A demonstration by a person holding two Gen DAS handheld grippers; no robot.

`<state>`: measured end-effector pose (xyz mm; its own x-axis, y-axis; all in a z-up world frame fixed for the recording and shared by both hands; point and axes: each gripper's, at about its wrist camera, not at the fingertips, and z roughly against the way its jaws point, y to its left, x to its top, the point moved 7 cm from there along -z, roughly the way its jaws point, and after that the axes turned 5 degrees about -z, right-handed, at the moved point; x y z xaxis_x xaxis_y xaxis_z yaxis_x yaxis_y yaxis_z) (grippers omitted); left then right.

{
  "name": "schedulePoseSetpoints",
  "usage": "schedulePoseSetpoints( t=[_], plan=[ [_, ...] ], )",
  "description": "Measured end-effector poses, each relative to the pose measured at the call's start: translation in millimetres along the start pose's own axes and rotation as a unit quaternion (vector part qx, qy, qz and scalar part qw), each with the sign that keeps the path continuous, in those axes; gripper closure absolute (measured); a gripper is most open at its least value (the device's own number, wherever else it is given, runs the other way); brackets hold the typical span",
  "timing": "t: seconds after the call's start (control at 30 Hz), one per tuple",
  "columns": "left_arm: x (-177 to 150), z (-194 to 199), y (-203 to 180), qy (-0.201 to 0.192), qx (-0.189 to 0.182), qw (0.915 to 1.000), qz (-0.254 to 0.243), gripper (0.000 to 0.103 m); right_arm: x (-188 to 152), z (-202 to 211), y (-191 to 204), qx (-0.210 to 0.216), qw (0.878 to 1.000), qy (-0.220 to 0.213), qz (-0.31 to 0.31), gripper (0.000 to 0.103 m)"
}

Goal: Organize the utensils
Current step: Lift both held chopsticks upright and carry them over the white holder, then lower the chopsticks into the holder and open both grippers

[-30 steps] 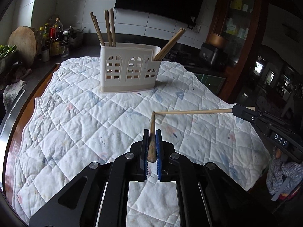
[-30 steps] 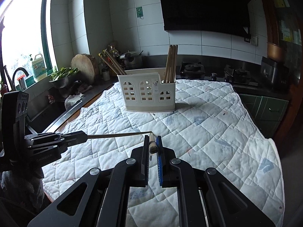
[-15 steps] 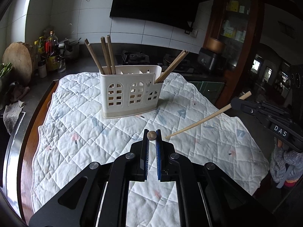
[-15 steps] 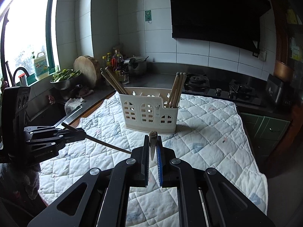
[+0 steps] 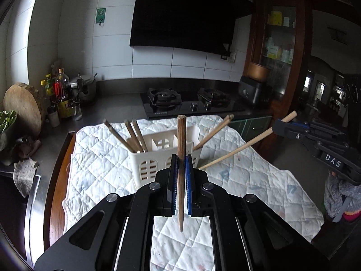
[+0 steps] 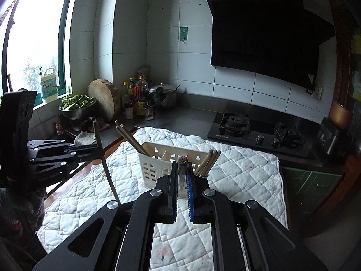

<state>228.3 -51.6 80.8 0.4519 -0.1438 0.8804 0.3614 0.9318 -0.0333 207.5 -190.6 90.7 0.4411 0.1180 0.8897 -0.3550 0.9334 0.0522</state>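
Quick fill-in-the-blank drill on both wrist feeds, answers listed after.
1. Each gripper's jaws are shut on one ____.
2. The white utensil holder stands on a quilted ____.
3. In the left wrist view, the left chopstick stands nearly ____.
4. Behind the holder sits a black gas ____.

Missing words: chopstick; cloth; upright; stove

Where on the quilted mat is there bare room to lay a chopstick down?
Bare quilted mat lies right of the white utensil holder and in front of it, toward both grippers. The holder's end compartments are crowded with chopsticks.
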Motion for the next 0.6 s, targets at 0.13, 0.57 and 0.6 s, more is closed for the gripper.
schedulePoseSetpoints(
  t=[0.13, 0.57, 0.6],
  plan=[
    [37, 1, 5, -0.030, 0.007, 0.9995, -0.003, 0.098, 17, -8, -3, 0.001, 1.000, -0.002, -0.003, 0.096],
    [106, -15, 40, -0.117, 0.084, 0.9894, 0.018, 0.097, 50, -34, -16, -0.002, 1.000, -0.014, -0.002, 0.096],
    [105, -18, 44, -0.120, 0.089, 0.9885, 0.022, 0.097, 51, -36, -17, -0.002, 1.000, -0.015, -0.004, 0.096]
  ],
)
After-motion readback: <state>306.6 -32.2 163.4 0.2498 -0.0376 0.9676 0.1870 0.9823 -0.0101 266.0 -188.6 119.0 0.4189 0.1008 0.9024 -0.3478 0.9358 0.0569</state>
